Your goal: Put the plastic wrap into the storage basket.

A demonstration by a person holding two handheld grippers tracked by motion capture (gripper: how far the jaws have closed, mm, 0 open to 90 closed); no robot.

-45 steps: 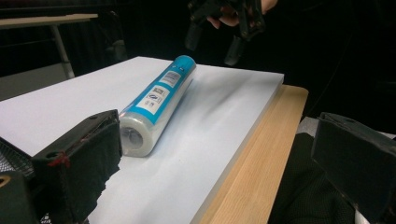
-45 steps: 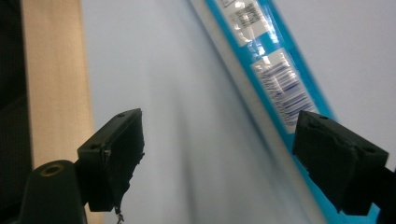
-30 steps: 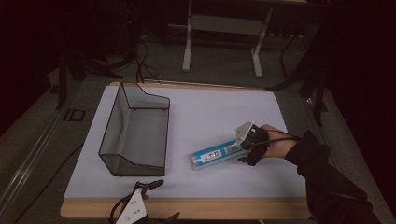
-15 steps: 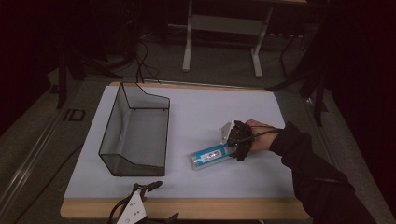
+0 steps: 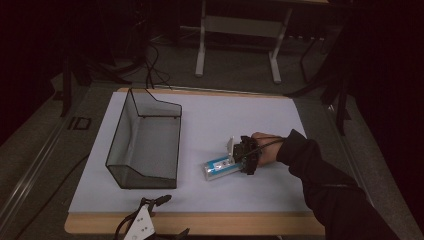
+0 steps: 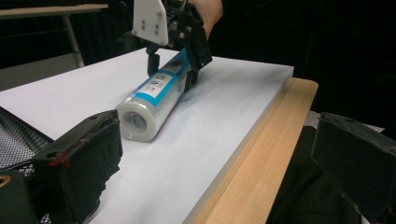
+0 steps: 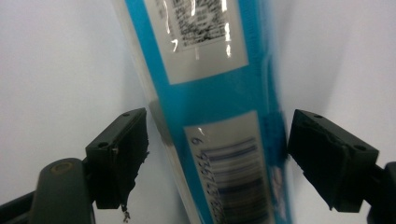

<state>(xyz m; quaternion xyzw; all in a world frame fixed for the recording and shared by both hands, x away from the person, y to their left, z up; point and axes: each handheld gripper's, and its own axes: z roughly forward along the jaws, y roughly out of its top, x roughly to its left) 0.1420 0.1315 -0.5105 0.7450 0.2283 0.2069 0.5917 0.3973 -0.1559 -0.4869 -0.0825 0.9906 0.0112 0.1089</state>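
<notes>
Looking down from the high view: desk (image 5: 210,120) with a white top, black wire basket (image 5: 145,142) on the left part, and a blue-labelled roll (image 5: 220,168) lying flat near the middle, just right of the basket but not touching it. Right hand-held gripper (image 5: 239,159) sitting at the roll's right end, hand (image 5: 265,150) and dark sleeve (image 5: 325,190) reaching in from the lower right. Left hand-held gripper (image 5: 145,220) parked at the desk's front edge, cable trailing.

Right gripper view gives what the overhead can't: jaws spread wide on either side of the roll (image 7: 219,116), with a gap of white desk visible on the left side, so straddling, not clamped. Barcode and label print readable here, just a blur from above.

Left gripper view from low down: the roll's open end (image 6: 135,122) facing the camera, hollow core visible, right hand-held gripper (image 6: 173,74) over the far end with its grey plate up top. Own jaws wide apart, nothing between them. Wooden desk edge (image 6: 261,154) and a bit of basket mesh (image 6: 18,140) at the left.

Compared with a second ago: right gripper further left, from beside the roll's end to down around it. Roll, basket and left gripper in the same spots.
</notes>
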